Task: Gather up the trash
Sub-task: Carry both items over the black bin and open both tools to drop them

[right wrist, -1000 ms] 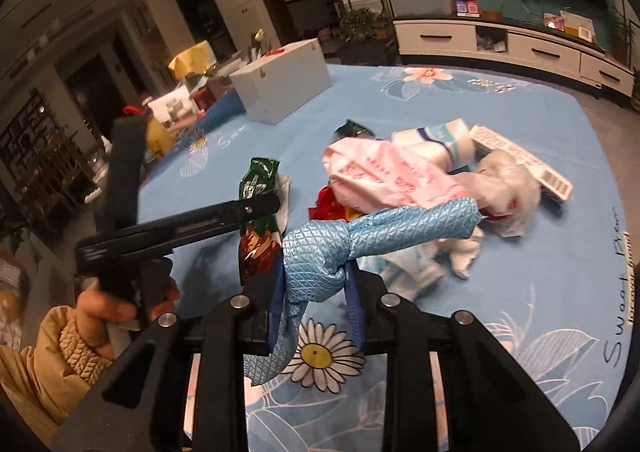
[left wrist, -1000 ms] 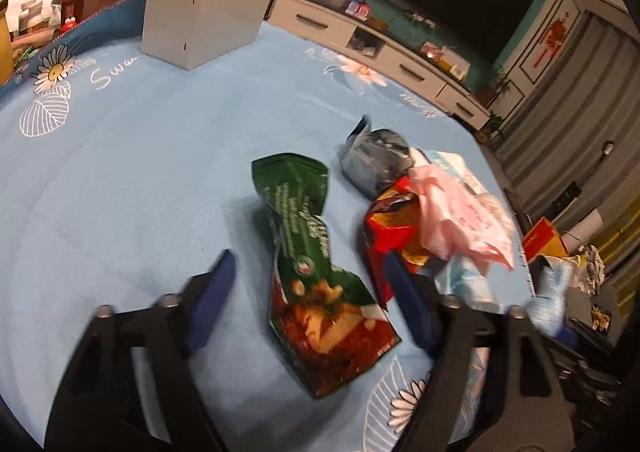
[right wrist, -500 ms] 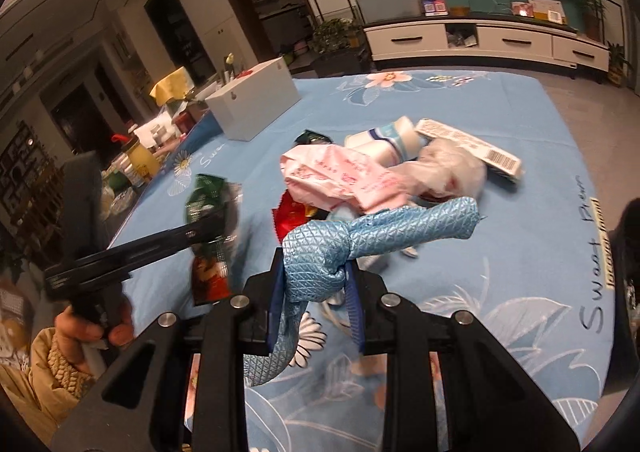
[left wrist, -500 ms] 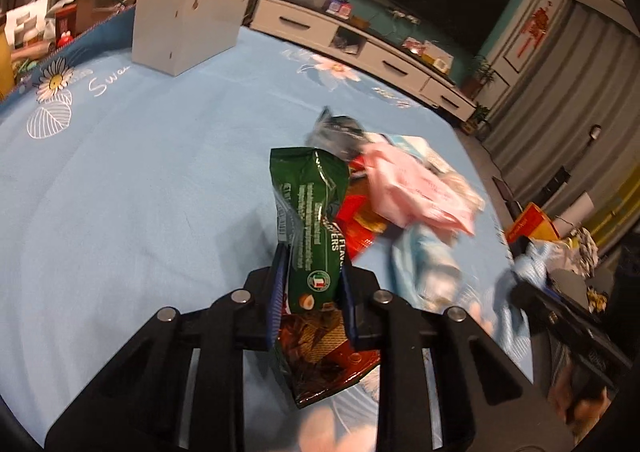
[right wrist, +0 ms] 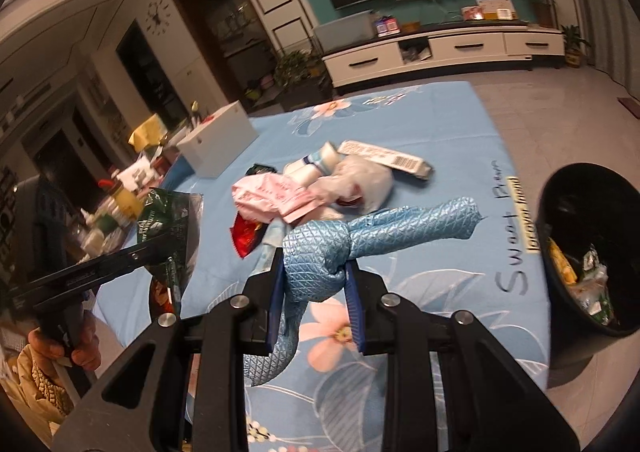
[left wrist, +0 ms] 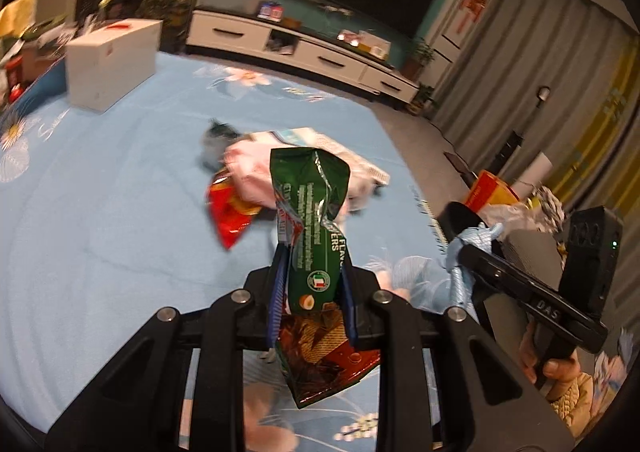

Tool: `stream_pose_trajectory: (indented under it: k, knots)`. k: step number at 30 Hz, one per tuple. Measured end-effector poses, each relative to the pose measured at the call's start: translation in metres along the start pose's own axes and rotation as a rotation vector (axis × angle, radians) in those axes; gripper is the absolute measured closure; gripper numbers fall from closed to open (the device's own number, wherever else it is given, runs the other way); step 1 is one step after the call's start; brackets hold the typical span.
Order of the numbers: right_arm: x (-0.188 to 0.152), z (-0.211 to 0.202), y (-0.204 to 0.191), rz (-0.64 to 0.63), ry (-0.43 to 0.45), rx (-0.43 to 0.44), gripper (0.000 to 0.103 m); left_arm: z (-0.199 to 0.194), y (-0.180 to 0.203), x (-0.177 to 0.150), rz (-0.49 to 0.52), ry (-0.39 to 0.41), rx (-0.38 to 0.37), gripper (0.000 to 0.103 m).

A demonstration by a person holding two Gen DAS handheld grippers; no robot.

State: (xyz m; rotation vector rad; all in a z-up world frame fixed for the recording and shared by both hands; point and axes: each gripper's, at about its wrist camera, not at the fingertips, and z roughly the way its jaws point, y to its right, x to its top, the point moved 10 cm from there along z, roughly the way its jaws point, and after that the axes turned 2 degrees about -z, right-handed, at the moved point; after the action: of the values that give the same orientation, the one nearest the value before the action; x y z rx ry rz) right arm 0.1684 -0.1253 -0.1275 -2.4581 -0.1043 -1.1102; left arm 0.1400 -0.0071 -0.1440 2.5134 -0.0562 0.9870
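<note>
My left gripper [left wrist: 312, 292] is shut on a green snack wrapper [left wrist: 316, 220], which hangs lifted above the blue tablecloth [left wrist: 100, 212]. My right gripper [right wrist: 316, 296] is shut on a knotted light-blue quilted wrapper [right wrist: 360, 236]. The right wrist view also shows the green snack wrapper [right wrist: 168, 228] in the left gripper at the left. A pile of trash lies mid-table: a red packet [left wrist: 230, 212], a pink bag [right wrist: 272, 196], a white crumpled bag [right wrist: 360, 180] and a barcode box [right wrist: 384, 160]. A black bin [right wrist: 588, 252] with trash inside stands off the table's right edge.
A white box [left wrist: 112, 60] stands at the table's far left. Bottles and clutter [right wrist: 116, 204] sit beyond the left edge. A white TV cabinet [right wrist: 440, 48] lines the far wall. Boxes and bags [left wrist: 500, 196] lie on the floor at the right.
The left gripper closed on the green wrapper and lifted it off the table. Both grippers have swung toward the table's right side, and the black bin has come into the right wrist view.
</note>
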Motion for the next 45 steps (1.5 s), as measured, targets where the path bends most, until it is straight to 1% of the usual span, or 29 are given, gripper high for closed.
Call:
stream_pose_trajectory:
  k: [7,11,16,18,22,26,28,32,36,39,44,45]
  knots:
    - [-0.002,-0.023,0.032,0.057,0.046,-0.023,0.074,0.009,0.052,-0.004,0.11,-0.033,-0.028,0.078]
    - [-0.002,-0.039,0.058,0.1,0.075,-0.055,0.074,0.02,0.076,-0.006,0.15,-0.053,-0.054,0.078]
    - [-0.001,-0.066,0.098,0.146,0.125,-0.128,0.074,0.045,0.12,-0.005,0.199,-0.083,-0.109,0.078]
    - [-0.002,-0.077,0.12,0.173,0.143,-0.175,0.074,0.056,0.141,-0.005,0.228,-0.095,-0.136,0.078]
    - [-0.005,-0.102,0.168,0.255,0.204,-0.256,0.074,0.079,0.176,-0.005,0.266,-0.127,-0.178,0.078]
    - [-0.01,-0.116,0.209,0.333,0.239,-0.31,0.074,0.102,0.207,-0.005,0.291,-0.151,-0.217,0.078]
    - [-0.011,-0.118,0.224,0.354,0.25,-0.328,0.074,0.118,0.225,-0.003,0.295,-0.167,-0.233,0.078]
    - [-0.009,-0.111,0.241,0.366,0.254,-0.337,0.074,0.139,0.255,-0.003,0.315,-0.18,-0.274,0.078]
    - [-0.006,-0.106,0.257,0.365,0.253,-0.371,0.074,0.165,0.29,-0.006,0.371,-0.196,-0.294,0.077]
    - [0.0,-0.099,0.271,0.352,0.237,-0.411,0.073,0.184,0.309,-0.01,0.424,-0.193,-0.278,0.077]
    - [0.013,-0.083,0.296,0.322,0.2,-0.465,0.072,0.22,0.323,-0.017,0.479,-0.213,-0.231,0.075]
    - [0.016,-0.079,0.301,0.316,0.188,-0.472,0.066,0.227,0.324,-0.019,0.481,-0.219,-0.222,0.068]
